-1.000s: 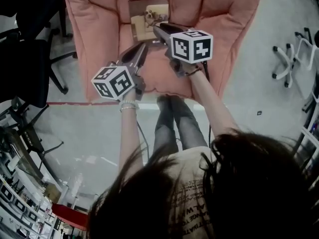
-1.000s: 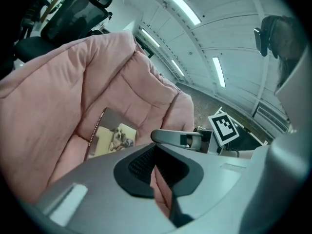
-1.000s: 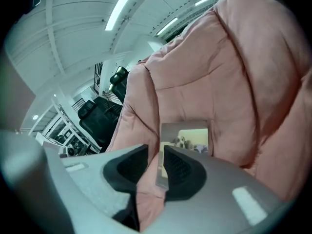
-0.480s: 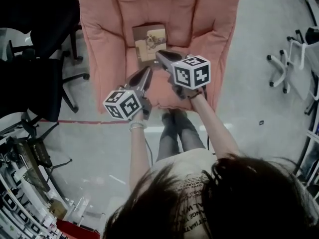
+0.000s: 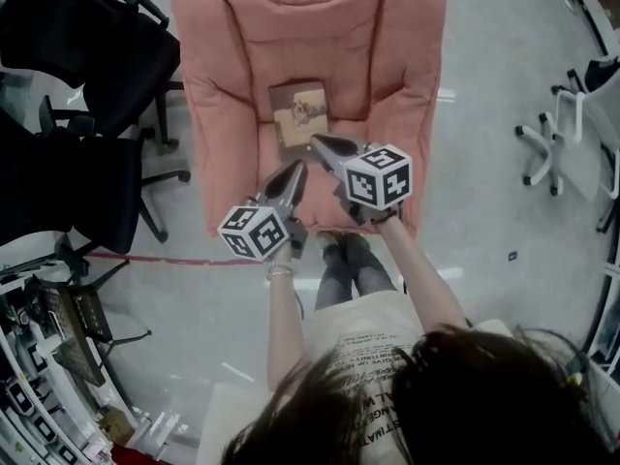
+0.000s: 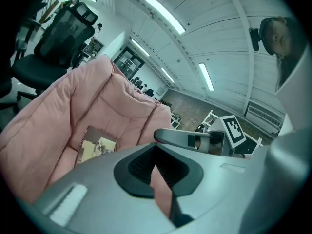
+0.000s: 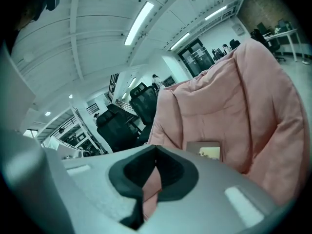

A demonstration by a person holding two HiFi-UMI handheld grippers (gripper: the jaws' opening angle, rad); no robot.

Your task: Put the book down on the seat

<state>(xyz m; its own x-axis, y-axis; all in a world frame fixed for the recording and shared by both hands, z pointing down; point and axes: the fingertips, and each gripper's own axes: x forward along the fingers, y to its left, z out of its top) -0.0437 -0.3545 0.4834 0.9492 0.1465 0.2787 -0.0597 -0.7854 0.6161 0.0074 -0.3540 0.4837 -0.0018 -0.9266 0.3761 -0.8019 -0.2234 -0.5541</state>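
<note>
Pink quilted fabric covers the padded armchair point(image 5: 223, 85). The small brown-covered book with a pale picture point(image 5: 298, 112) lies on its seat, with its top edge at the crease where the backrest begins. Whether it leans on the backrest I cannot tell. Neither tool touches it.

The left gripper point(image 5: 298, 167) hangs over the seat's front edge with its jaws together and nothing between them. The right gripper point(image 5: 316, 141), just beside it and nearer the book, has just been closing its jaws; they meet, empty.

Judging from this, the placing is done and what remains is a clean retreat. To do it well, draw both grippers back toward the person and upward, tips together so they cannot snag the soft cushion. Avoid pressing on the seat, since a dent in the padding could tip or slide the book.
</note>
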